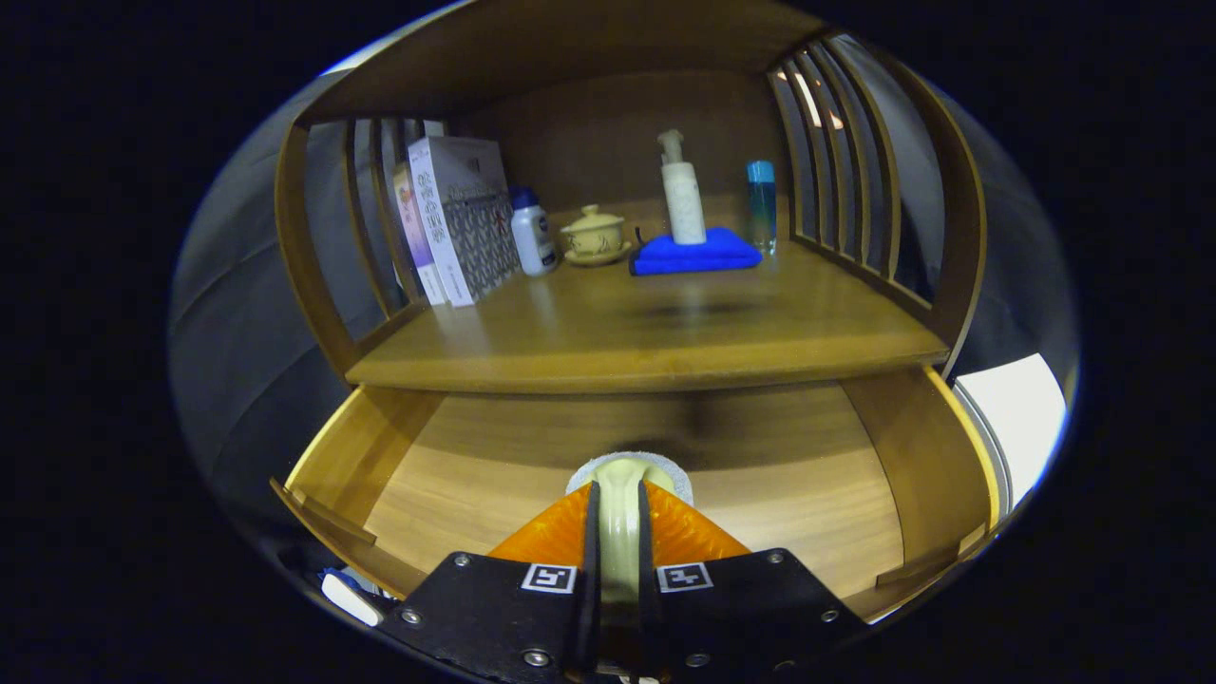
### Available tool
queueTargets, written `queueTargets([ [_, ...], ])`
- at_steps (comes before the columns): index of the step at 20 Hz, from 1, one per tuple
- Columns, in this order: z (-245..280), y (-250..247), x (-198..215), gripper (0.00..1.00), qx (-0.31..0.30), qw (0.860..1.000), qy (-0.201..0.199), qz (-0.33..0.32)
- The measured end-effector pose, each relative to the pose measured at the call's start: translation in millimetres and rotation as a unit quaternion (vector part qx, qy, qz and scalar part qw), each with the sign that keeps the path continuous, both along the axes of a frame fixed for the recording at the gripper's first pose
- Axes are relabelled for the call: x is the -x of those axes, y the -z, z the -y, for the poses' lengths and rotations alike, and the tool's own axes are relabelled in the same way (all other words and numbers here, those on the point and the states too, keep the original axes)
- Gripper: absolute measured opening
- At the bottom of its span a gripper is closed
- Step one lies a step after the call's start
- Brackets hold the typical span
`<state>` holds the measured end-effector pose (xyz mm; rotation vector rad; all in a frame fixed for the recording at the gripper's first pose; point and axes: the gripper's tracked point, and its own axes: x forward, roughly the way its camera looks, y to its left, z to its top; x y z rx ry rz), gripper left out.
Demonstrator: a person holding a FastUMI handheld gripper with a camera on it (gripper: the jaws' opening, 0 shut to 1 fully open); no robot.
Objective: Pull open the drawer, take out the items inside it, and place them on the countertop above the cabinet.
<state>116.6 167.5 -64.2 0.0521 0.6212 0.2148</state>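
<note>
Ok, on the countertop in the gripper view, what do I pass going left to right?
Boxes → white bottle with blue cap → lidded cup on saucer → pump bottle standing on blue cloth → blue bottle. Gripper is shut on a pale brush handle.

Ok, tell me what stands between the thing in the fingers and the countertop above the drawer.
The gripper is shut on a pale handled item, held over the open drawer. Nothing visible blocks the way up to the countertop: its front part is bare. The blue cloth, pump bottle, lidded cup and boxes stand further back.

Glossy wood countertop (646, 332); blue cloth (696, 255), seemingly soft.
</note>
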Motion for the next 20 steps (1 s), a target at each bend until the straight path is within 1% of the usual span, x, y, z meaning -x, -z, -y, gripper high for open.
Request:
queueTargets([
  [3, -4.8, -24.6, -4.7, 0.17, -0.022, 0.999, -0.006, 0.026],
  [6, -8.9, -45.3, -9.9, 0.17, -0.051, 0.998, -0.002, 0.038],
  [14, -16.9, -69.6, -38.7, 0.17, -0.098, 0.994, 0.014, 0.05],
  [20, -31.3, -90.2, -69.2, 0.17, -0.127, 0.989, 0.019, 0.067],
])
